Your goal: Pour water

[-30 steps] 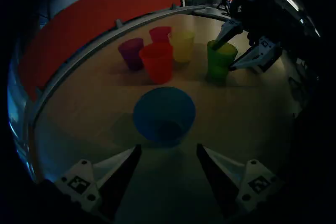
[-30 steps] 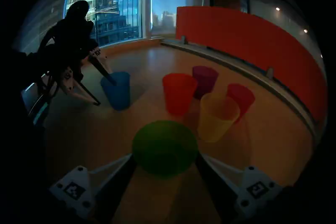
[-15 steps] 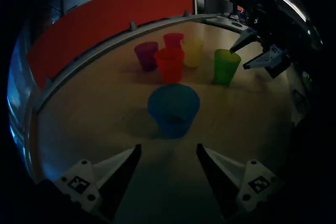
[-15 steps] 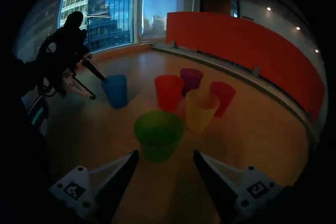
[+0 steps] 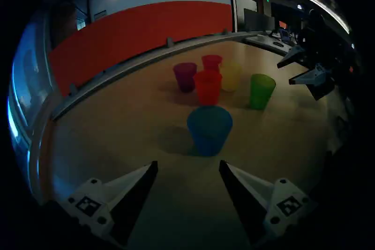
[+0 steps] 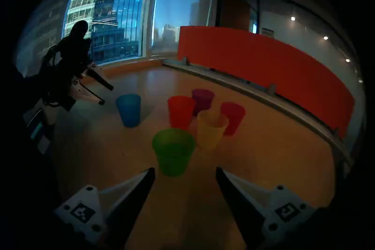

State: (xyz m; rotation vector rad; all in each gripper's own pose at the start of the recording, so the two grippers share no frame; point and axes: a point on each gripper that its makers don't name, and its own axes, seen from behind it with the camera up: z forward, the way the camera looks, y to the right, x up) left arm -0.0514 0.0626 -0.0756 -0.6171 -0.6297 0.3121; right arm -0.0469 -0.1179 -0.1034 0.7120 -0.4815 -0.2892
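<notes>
The blue cup (image 5: 209, 130) stands upright mid-bench (image 5: 117, 123), dead ahead of the left hand-held gripper (image 5: 187, 162), and the green cup (image 6: 173, 151) ahead of the right hand-held gripper (image 6: 184, 169), both spread wide, empty, near but not touching.

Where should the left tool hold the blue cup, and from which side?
Probably best to grip the blue cup across its side wall, just below the rim, coming level from the near side, where the open left tool faces it. It stands upright and tapers downward; the orange cup stands behind it.
</notes>
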